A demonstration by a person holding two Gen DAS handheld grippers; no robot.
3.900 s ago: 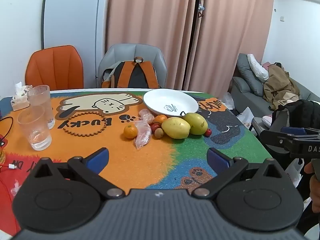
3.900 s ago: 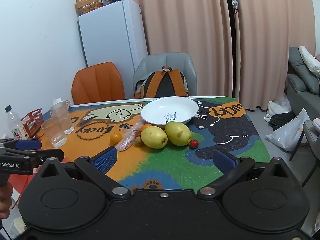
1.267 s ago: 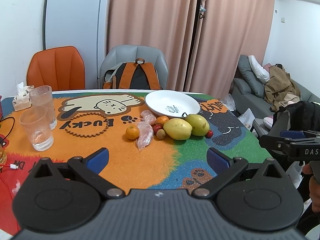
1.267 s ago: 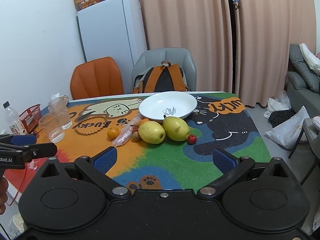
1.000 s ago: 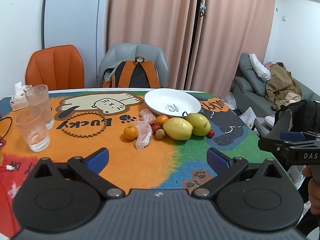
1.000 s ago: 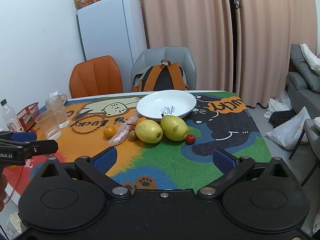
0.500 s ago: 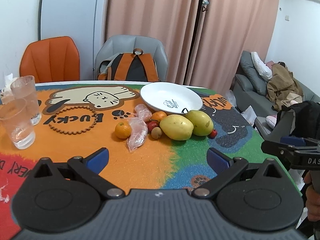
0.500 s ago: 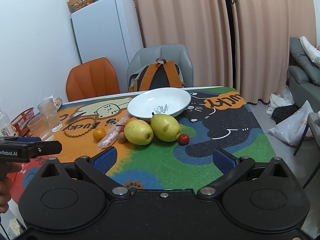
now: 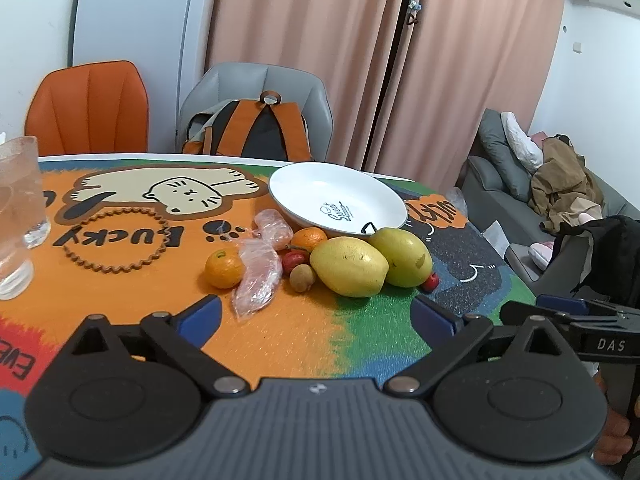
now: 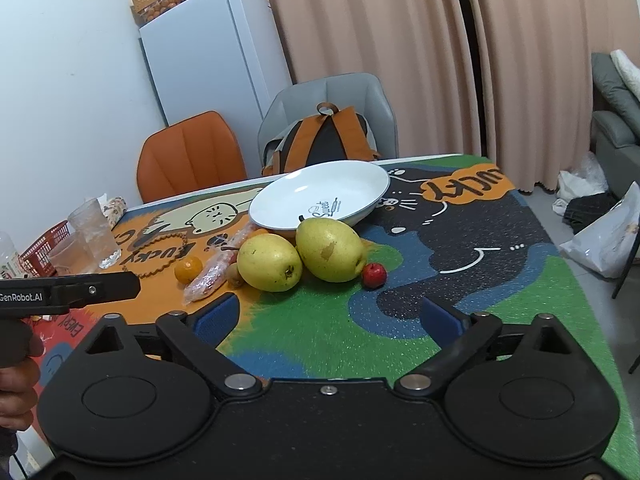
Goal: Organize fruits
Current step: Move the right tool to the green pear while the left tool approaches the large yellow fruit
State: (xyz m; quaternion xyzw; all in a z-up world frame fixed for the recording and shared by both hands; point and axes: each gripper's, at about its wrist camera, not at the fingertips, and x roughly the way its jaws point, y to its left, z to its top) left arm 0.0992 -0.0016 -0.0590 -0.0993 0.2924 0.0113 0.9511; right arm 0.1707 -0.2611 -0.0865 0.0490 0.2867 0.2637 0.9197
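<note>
A white plate (image 9: 336, 200) (image 10: 320, 192) sits on the colourful table mat. In front of it lie two yellow pears (image 9: 348, 266) (image 10: 269, 262), a tangerine (image 9: 224, 268) (image 10: 188, 269), a small red fruit (image 9: 431, 281) (image 10: 374, 275) and a crumpled plastic bag (image 9: 258, 280). My left gripper (image 9: 316, 312) stands open, short of the pile, nothing between its fingers. My right gripper (image 10: 329, 314) is open too, its jaws closing slightly on empty air, with the pears just beyond it. Each gripper shows at the edge of the other's view.
Two glasses (image 9: 18, 188) (image 10: 94, 232) stand at the table's left. An orange chair (image 9: 88, 108) and a grey chair with a backpack (image 9: 256, 132) stand behind the table. A fridge (image 10: 212, 60) is at the back, a sofa (image 9: 520, 168) to the right.
Both grippers have come forward and lower toward the fruit, which now looks larger and nearer in both views. Nothing on the table has moved.
</note>
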